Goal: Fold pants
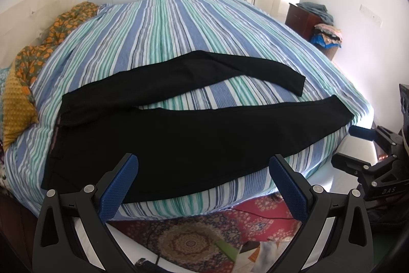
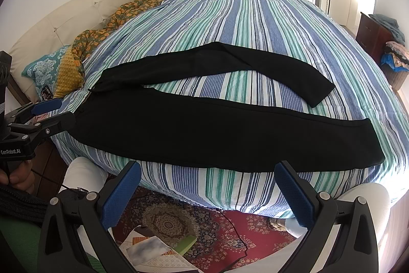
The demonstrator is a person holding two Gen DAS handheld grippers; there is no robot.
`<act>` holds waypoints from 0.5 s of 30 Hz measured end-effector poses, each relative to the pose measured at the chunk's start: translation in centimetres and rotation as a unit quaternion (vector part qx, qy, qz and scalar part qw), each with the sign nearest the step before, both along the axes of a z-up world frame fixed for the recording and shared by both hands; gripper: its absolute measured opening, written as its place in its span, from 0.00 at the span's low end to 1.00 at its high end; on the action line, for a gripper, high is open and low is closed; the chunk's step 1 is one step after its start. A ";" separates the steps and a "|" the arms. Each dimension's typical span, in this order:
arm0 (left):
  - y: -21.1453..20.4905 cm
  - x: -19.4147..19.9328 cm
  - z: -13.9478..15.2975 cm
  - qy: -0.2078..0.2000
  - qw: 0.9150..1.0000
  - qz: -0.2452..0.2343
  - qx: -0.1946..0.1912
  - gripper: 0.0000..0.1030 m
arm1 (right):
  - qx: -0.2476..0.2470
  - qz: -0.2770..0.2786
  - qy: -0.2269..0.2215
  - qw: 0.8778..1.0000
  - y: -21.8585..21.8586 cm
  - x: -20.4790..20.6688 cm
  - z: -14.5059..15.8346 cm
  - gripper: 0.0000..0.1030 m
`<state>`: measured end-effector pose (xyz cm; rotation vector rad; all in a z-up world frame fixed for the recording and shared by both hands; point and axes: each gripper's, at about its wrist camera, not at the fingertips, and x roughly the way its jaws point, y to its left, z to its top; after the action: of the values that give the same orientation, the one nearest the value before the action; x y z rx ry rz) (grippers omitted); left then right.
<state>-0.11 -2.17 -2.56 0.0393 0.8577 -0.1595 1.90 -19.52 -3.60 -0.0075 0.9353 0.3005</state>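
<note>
Black pants (image 1: 179,134) lie flat on a striped bed (image 1: 158,24), waistband at the left, both legs spread apart toward the right. They also show in the right wrist view (image 2: 217,134). My left gripper (image 1: 203,165) is open and empty, hovering over the near edge of the near leg. My right gripper (image 2: 208,173) is open and empty, just off the bed's near edge below that leg. The right gripper shows at the right edge of the left wrist view (image 1: 358,145); the left gripper shows at the left of the right wrist view (image 2: 55,110), open by the waistband.
Orange patterned bedding (image 2: 120,14) and pillows (image 2: 46,68) lie at the head of the bed. A patterned red rug (image 2: 204,229) with papers (image 2: 153,252) and a cable lies below. A dark cabinet (image 1: 301,17) with clothes stands at the right wall.
</note>
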 end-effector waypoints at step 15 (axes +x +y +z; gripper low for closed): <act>3.3 3.8 -0.8 0.007 0.996 0.081 -0.024 0.99 | -0.009 -0.053 0.006 0.999 -7.9 15.1 -3.7 0.99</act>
<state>3.70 1.18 -3.37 -0.0770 0.8679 -0.0276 17.00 -27.40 -7.28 0.0271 0.9471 0.1947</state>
